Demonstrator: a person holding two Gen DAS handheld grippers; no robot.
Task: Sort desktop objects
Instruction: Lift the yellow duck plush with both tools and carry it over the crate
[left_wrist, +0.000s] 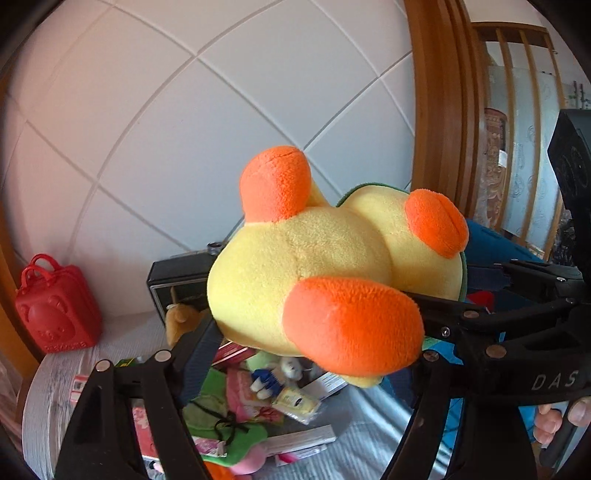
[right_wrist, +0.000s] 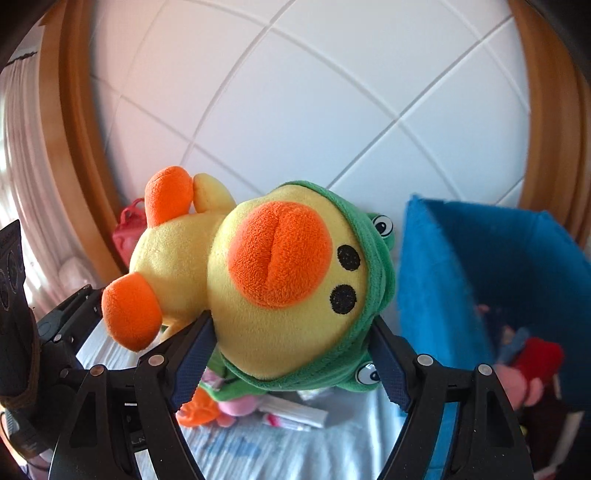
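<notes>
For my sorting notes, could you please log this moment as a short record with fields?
held item: yellow plush duck with orange beak and feet, in a green frog hood
left gripper: jaws closed on the duck's body
right gripper: jaws closed on the duck's head
duck position: lifted clear of the desk, lying on its side
nearby bin: blue fabric box, plush toys inside
desk below: clutter of small toys and packets
far corner: red bear-faced case

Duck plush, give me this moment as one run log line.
held: duck plush | left gripper: shut on body | right gripper: shut on head | nearby: blue bin
</notes>
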